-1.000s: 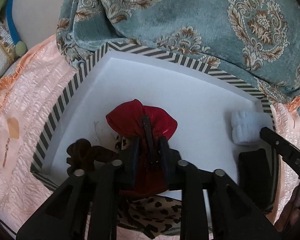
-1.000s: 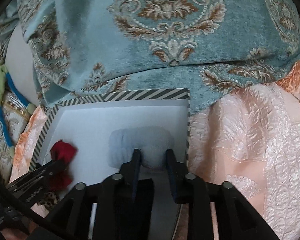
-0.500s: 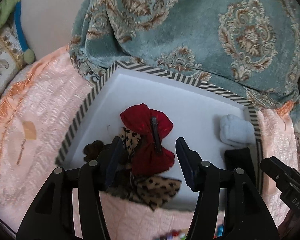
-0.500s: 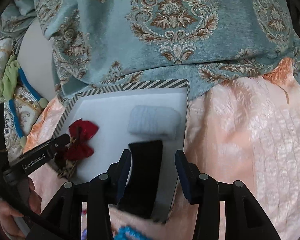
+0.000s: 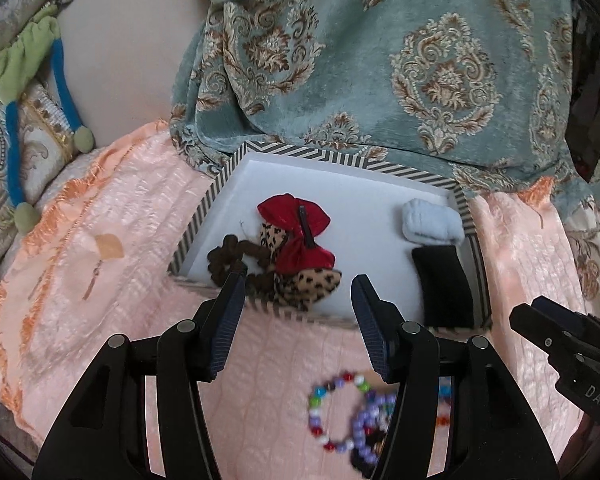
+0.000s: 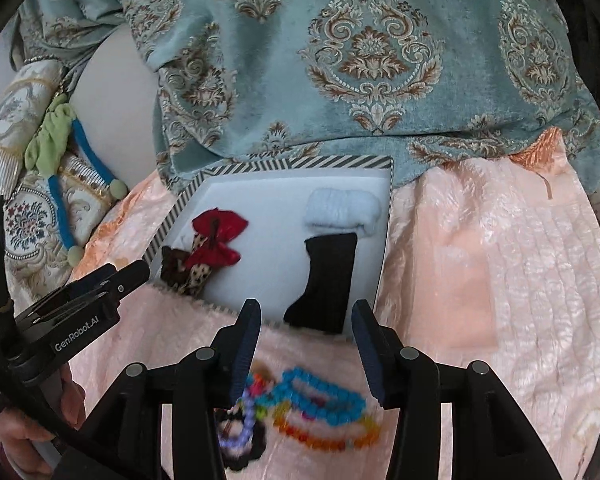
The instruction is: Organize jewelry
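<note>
Peach quilted bedspread (image 5: 132, 264) under teal damask blanket (image 5: 440, 80), striped-rim white tray (image 5: 204, 216) holding red bow clip (image 5: 296, 232), beaded bracelets (image 6: 320, 404) nearer, left gripper (image 5: 298, 324) and right gripper (image 6: 306, 344) jaws wide, empty.

Glossy red satin bow (image 5: 296, 232), plush patterned blanket (image 5: 380, 60) (velvety), shiny plastic beads (image 6: 324, 404).

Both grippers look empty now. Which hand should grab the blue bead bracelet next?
Right, probably. The blue bead bracelet lies between and just below the right gripper and its open fingers. The left gripper hovers over the multicolour bracelet instead.
</note>
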